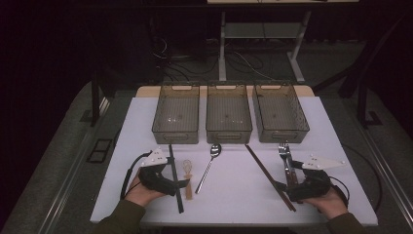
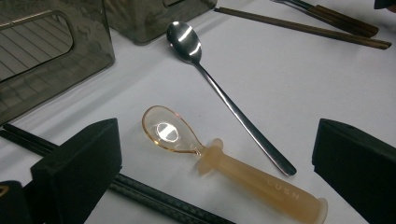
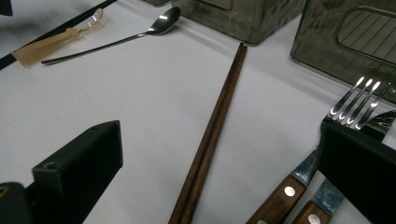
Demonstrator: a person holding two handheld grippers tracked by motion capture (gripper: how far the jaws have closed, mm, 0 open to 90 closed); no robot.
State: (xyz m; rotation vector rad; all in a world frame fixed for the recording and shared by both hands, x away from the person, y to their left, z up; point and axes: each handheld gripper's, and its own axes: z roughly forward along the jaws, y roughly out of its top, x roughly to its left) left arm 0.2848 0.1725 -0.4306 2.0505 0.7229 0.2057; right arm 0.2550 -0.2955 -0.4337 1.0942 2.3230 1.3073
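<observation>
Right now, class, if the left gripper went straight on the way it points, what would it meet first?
Most likely the translucent orange plastic spoon, lying on the white table between the open jaws of the left gripper. Beyond it lies the long steel spoon; depth is uncertain.

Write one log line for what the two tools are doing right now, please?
left tool: open, around amber spoon | right tool: open, over brown chopsticks | bins: empty

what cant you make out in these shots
- Forks: right gripper view, handle ends cut off by the bottom edge, part hidden behind the jaw.
- Black chopsticks: left gripper view, partly hidden by the jaw.
- Bins: high view, contents too dim to tell.
</observation>
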